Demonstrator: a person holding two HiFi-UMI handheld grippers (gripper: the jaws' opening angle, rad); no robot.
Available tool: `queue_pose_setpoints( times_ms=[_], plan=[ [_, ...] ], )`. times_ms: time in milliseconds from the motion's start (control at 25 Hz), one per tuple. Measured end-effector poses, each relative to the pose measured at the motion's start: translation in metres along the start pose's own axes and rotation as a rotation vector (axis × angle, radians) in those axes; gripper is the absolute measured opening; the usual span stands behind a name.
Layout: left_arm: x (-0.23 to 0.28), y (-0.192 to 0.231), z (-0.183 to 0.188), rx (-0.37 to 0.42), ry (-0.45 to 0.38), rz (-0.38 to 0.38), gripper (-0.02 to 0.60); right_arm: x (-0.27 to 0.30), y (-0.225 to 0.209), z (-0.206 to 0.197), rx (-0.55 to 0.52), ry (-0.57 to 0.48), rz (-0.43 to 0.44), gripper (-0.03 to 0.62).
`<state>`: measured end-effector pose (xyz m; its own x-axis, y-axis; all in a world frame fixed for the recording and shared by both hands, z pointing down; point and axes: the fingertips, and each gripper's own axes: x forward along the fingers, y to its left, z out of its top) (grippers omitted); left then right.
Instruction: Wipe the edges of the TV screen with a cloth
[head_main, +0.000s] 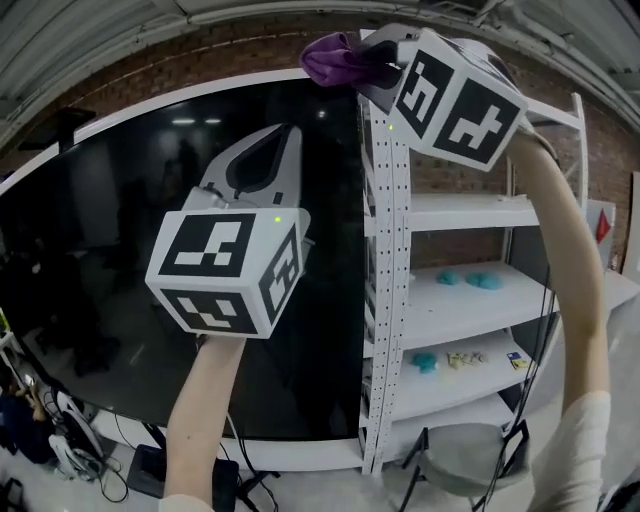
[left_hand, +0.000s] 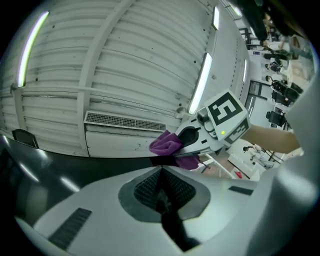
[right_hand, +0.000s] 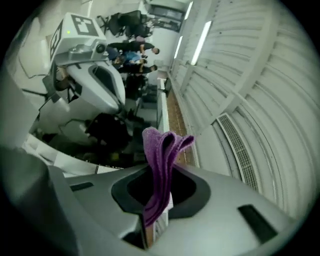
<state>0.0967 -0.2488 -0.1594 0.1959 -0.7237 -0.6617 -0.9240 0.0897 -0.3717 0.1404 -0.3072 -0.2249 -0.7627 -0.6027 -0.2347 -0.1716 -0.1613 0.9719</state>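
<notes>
A big black TV screen (head_main: 120, 260) with a white frame fills the left of the head view. My right gripper (head_main: 365, 62) is raised to the screen's top right corner and is shut on a purple cloth (head_main: 335, 60), which lies at the top edge of the frame. The same cloth (right_hand: 161, 165) sticks up folded between the jaws in the right gripper view, and it also appears in the left gripper view as a purple cloth (left_hand: 167, 144). My left gripper (head_main: 278, 150) is held in front of the screen's upper middle, jaws together with nothing in them.
A white perforated shelf post (head_main: 388, 300) stands right against the screen's right edge. The shelves (head_main: 480, 310) behind it hold small turquoise items (head_main: 468, 279). A grey chair (head_main: 460, 465) and cables (head_main: 75, 450) are on the floor below.
</notes>
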Motion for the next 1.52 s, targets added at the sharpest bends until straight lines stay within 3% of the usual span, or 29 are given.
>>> queue_pose_setpoints(
  times_ms=[240,440,840,1120,1520],
  plan=[
    [-0.013,0.03,-0.001,0.027,0.003,0.09,0.015,0.011,0.009,0.021,-0.224,0.08,0.171,0.051],
    [-0.029,0.062,0.006,0.063,-0.004,0.175,0.015,0.028,0.011,0.053,-0.275,0.033,0.212,0.051],
    [-0.058,0.105,0.025,0.181,-0.011,0.327,0.015,0.056,0.023,0.129,-0.214,-0.183,0.287,0.051],
    [-0.1,0.159,0.026,0.236,0.007,0.383,0.015,0.088,0.022,0.189,-0.126,-0.22,0.347,0.051],
    [-0.183,0.282,0.017,0.214,0.056,0.377,0.015,0.142,0.037,0.302,-0.039,-0.175,0.417,0.051]
  ],
)
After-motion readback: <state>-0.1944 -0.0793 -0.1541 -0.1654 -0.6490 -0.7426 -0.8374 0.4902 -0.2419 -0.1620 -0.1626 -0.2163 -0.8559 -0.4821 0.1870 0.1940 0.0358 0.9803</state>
